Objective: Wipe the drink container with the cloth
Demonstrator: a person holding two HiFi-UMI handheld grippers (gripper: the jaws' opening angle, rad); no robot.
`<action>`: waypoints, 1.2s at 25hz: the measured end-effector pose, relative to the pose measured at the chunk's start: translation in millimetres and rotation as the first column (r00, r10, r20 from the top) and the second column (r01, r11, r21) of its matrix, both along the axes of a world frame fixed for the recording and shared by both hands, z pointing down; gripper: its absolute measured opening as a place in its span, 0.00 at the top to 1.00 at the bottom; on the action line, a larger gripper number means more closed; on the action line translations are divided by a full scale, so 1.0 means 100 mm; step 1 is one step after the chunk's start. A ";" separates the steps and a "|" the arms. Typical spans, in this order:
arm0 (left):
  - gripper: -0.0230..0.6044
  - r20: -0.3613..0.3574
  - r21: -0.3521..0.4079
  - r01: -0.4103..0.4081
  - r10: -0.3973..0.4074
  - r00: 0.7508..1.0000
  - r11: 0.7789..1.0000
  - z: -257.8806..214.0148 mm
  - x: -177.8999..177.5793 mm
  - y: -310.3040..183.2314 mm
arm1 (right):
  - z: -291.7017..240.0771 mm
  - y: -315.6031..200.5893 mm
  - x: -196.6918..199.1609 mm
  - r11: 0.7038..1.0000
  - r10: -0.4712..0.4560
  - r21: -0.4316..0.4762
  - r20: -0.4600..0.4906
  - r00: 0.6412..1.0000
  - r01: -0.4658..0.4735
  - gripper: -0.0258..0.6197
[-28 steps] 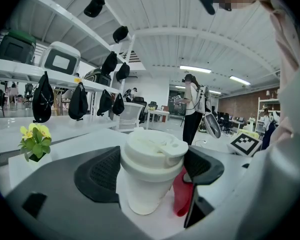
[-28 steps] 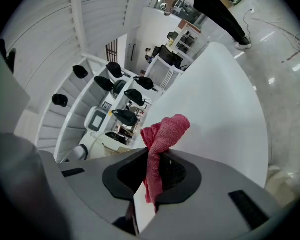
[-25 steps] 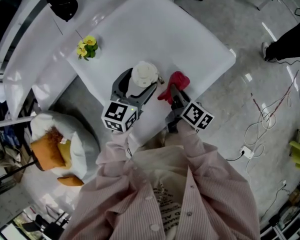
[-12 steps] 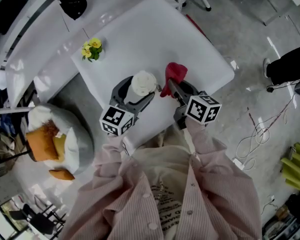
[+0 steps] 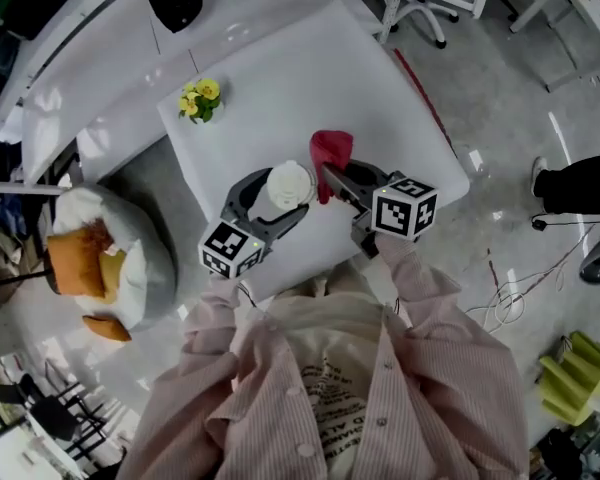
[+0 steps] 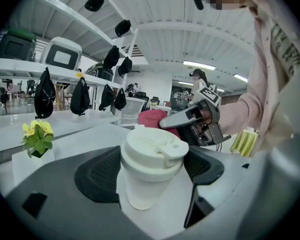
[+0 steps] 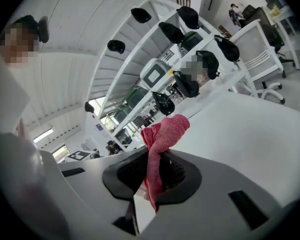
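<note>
Left gripper (image 5: 276, 196) has its jaws spread wide and pressed on both sides of the white lidded plastic drink cup (image 6: 152, 164), low over the near part of the white square table (image 5: 280, 78). Right gripper (image 7: 157, 176) is pinched tight on the red knitted cloth (image 7: 162, 131), bunched just right of the cup but not touching it. So no wiping yet, by my read! The near edge is close; open tabletop lies beyond, with the small yellow flower bunch (image 5: 201, 99) far left, well apart.
</note>
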State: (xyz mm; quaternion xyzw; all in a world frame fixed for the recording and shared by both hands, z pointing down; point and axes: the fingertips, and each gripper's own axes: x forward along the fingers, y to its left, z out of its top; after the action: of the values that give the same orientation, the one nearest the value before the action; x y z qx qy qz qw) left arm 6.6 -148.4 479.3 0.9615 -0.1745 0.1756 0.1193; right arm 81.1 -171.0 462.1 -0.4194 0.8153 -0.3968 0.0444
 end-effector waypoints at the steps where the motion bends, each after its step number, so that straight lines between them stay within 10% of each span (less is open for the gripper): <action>1: 0.35 -0.001 -0.004 0.001 -0.001 1.000 1.000 -0.01 0.00 0.00 | 0.00 -0.02 -0.03 0.999 -0.038 0.000 -0.008 0.999 0.038 0.90; 15: 0.35 -0.006 -0.021 0.018 -0.018 1.000 1.000 -0.01 0.01 0.00 | 0.05 -0.23 -0.30 0.888 -0.437 -0.093 0.137 0.889 0.451 0.90; 30: 0.35 -0.005 -0.055 0.022 -0.023 1.000 0.998 -0.01 0.01 -0.02 | 0.31 -0.33 -0.43 0.778 -0.537 -0.196 0.288 0.793 0.597 0.90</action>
State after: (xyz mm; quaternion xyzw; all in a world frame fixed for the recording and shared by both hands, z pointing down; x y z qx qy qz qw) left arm 7.6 -150.5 478.4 0.9563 -0.1802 0.1764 0.1480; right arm 38.3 -204.2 493.2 -0.1090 0.8303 -0.5445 -0.0484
